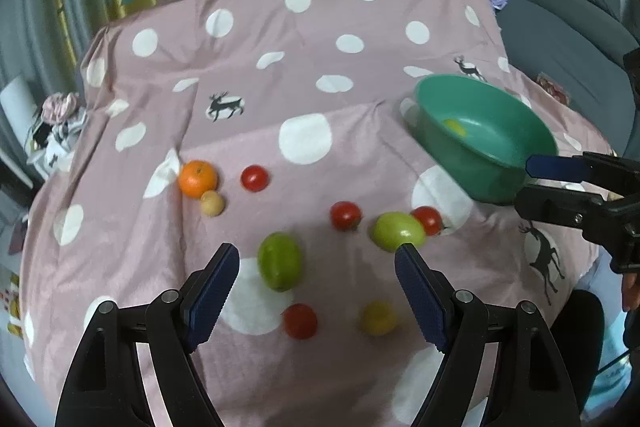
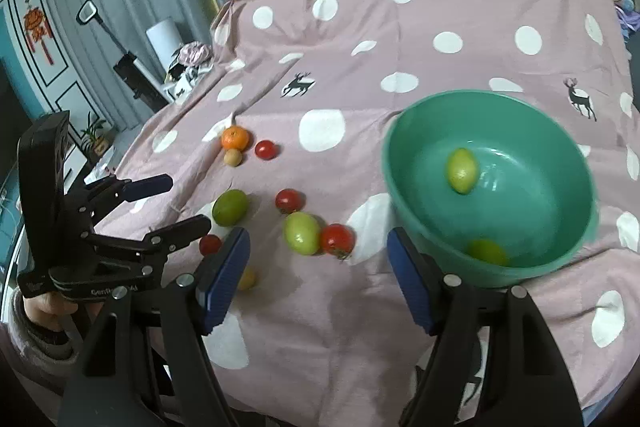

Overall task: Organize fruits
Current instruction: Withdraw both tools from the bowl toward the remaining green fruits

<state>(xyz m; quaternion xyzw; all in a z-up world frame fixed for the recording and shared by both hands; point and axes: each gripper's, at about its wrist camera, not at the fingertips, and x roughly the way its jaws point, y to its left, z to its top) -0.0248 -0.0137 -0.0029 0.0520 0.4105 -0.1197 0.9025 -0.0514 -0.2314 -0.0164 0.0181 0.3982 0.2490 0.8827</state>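
Pink polka-dot cloth (image 1: 360,39) carries everything, and its soft, creased surface lets round fruit roll, so each pick should close gently and squarely.

Next largest is the green plastic bowl (image 2: 404,187), which sits just ahead of the right gripper's (image 2: 318,247) right finger and already holds two yellow-green fruits: a lime-like one (image 2: 462,170) on the far side of the bowl floor and another (image 2: 486,251) against the near wall. Right jaws stand apart with nothing between them; they are not clamped on anything. In the left wrist view one blue pad of this gripper appears to lie at the bowl's rim, though contact cannot be confirmed.

Still on the cloth, the green fruit (image 1: 279,261) lies just ahead of the left gripper (image 1: 316,265), between its fingertips and slightly nearer the left one. Its fingers are wide apart and empty. A second green fruit (image 1: 398,230) sits just beyond the right fingertip, touching a red tomato (image 1: 428,219).

Probably the step in hand is picking that nearest green fruit. Centre the fingers on its long sides before closing, and keep clear of the small red tomato (image 1: 300,321) and yellow fruit (image 1: 378,318) lying between the fingers, closer in.

Farthest ahead, an orange (image 1: 198,178) touches a small tan fruit (image 1: 212,203).
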